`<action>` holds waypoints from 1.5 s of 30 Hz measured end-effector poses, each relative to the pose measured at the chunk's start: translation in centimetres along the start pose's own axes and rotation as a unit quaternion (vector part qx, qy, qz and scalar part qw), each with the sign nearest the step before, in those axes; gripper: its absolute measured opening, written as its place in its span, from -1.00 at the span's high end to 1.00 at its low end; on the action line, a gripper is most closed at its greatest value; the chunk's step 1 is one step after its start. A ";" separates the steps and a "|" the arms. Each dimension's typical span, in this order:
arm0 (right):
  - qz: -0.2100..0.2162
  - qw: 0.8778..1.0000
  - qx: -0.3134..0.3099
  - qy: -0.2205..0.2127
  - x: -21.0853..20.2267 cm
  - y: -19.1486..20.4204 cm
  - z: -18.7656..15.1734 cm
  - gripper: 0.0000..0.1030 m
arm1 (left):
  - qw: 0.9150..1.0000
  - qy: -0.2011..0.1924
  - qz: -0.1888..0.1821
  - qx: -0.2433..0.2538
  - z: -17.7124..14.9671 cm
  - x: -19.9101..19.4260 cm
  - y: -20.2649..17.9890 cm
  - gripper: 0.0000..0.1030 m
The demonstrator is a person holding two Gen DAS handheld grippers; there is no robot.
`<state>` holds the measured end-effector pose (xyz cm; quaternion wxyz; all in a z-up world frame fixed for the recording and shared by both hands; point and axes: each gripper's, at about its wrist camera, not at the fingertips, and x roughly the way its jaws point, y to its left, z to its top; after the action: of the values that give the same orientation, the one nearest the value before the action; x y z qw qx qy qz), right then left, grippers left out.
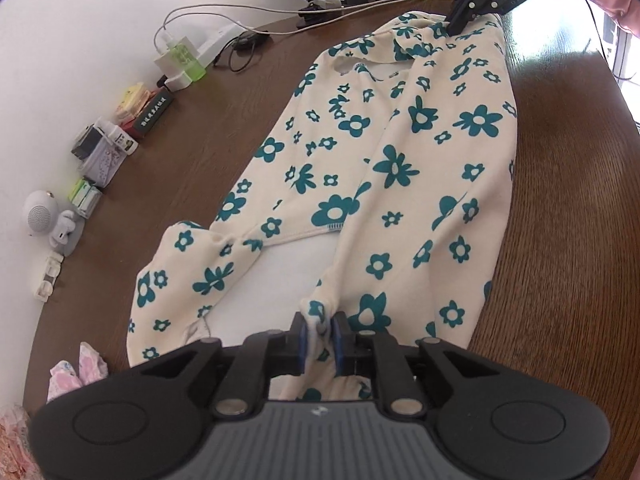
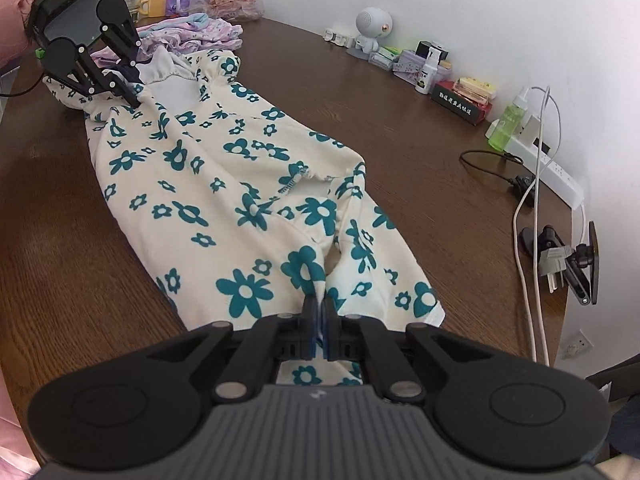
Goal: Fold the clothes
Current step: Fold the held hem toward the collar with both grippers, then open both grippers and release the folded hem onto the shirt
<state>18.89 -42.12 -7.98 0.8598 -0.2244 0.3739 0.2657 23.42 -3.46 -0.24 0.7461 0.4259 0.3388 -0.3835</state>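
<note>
We see a cream garment with teal flowers (image 1: pixel 384 168) stretched lengthwise along the wooden table (image 1: pixel 560 240), held at both ends. In the left wrist view, the left gripper (image 1: pixel 320 330) has its blue-padded fingers pinched on a bunched fold of the cloth at 6 o'clock, while the right gripper (image 1: pixel 460 20) shows only as a dark tip pressed into the far end at 1 o'clock, its grip not readable there. The right wrist view settles that: the right gripper (image 2: pixel 319 320) has its fingers closed tight on fabric at 6 o'clock, and the left gripper (image 2: pixel 132 94) sits at 10 o'clock on the garment's other end. Only this view shows the pile of pastel clothes (image 2: pixel 192 34) at 11 o'clock and the phone clamp (image 2: pixel 576 268) at 3 o'clock. Both views show the green spray bottle (image 1: pixel 186 58) and the white robot-shaped speaker (image 1: pixel 40 216) along the wall.
</note>
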 end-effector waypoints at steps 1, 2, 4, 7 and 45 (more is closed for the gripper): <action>0.001 1.000 0.003 0.002 0.1 0.0 -0.2 0.96 | 1.000 -0.004 -0.002 -0.005 -0.1 -0.1 0.2 0.72; 0.000 1.000 0.005 0.001 0.1 0.0 -0.2 0.96 | 1.000 -0.008 -0.001 -0.014 -0.3 -0.3 0.3 0.64; -0.002 1.000 0.012 -0.004 -0.3 0.0 -0.3 0.96 | 0.999 -0.018 -0.006 -0.031 -0.6 -0.7 0.6 0.62; -0.006 1.000 0.016 -0.015 -1.4 0.2 -0.3 0.96 | 0.999 -0.027 -0.017 -0.026 -0.9 -1.4 0.3 0.86; 0.097 0.983 0.141 -0.070 6.8 12.0 9.7 0.25 | 0.941 -0.057 -0.016 -0.334 -11.4 -8.9 4.9 0.96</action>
<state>20.46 -25.37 -9.40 0.8770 -0.0446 0.3667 0.3073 21.41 10.95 4.37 0.8575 0.1239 0.4110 -0.2835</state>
